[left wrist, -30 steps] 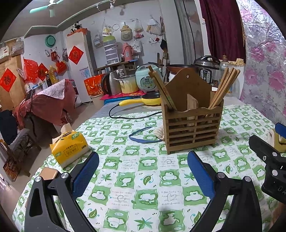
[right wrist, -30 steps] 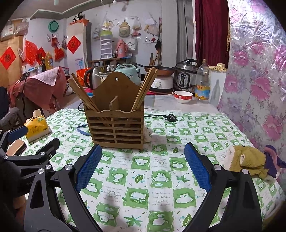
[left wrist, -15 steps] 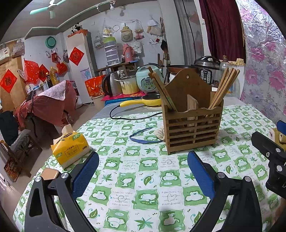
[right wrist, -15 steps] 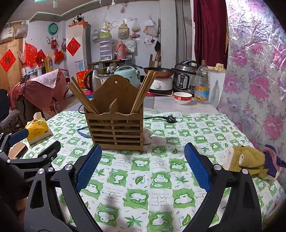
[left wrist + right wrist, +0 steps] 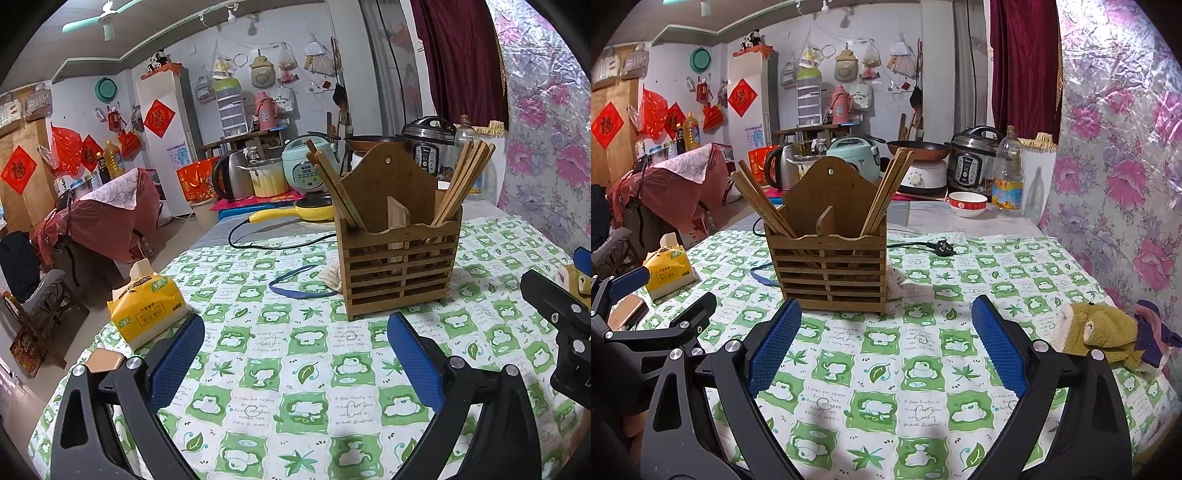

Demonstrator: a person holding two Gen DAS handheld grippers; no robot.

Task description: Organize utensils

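Nearest the cameras, the left gripper [image 5: 295, 354] and the right gripper [image 5: 886, 341] both hang just above the tablecloth [image 5: 295, 387] with their blue pads spread wide and nothing between them. In the left wrist view the right one shows as a black bracket at about 3 o'clock; in the right wrist view the left one sits at about 9 o'clock. Neither touches anything.

Just beyond, at about 12 o'clock in both views, stands the wooden holder [image 5: 827, 269], upright on the cloth and split by a centre divider. One bundle of chopsticks [image 5: 764, 205] leans out of its left compartment, and another bundle [image 5: 890, 188] leans out of its right compartment. No loose utensil shows on the cloth around it.

A tissue pack [image 5: 147, 302] lies at about 9 o'clock in the left view, a blue band [image 5: 295, 284] touches the holder's left foot, and a stuffed toy [image 5: 1100, 332] lies at about 3 o'clock in the right view. Pots, cookers and a bowl [image 5: 967, 203] crowd the far counter.

The sorting looks finished or close to it, with both hands standing off. Any next move would call for a check that each bundle sits fully inside its own compartment, then a narrow pinch on stray sticks.
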